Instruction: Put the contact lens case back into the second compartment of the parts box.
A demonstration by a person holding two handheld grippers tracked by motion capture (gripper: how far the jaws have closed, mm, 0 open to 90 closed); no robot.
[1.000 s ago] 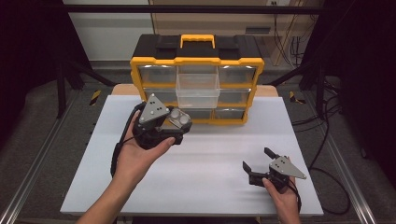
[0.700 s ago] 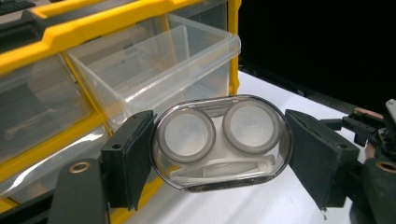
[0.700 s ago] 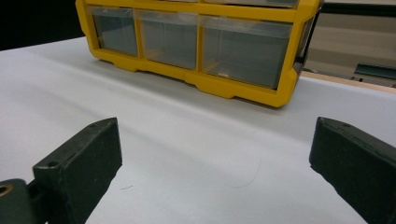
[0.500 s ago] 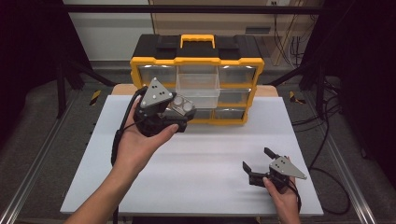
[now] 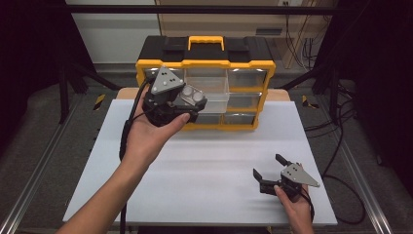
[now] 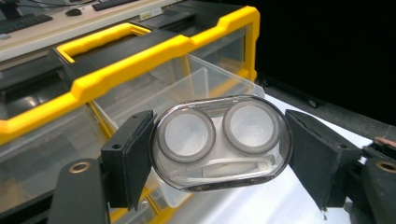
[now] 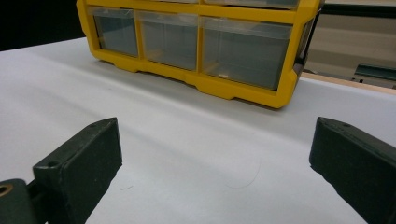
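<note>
Contact-lens case [image 6: 219, 142] sits clamped in the left tongs [image 6: 219, 154], held up right by the organizer's [image 5: 207, 63] pulled-out clear drawer [image 5: 207, 87] — lifted, not yet dropped in, I judge. Right tongs [image 5: 269, 167] rest spread and empty on the desk [image 5: 209, 165].

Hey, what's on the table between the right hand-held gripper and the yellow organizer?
Nothing: in the right gripper view, bare white table runs from the open right hand-held gripper to the yellow organizer.
</note>
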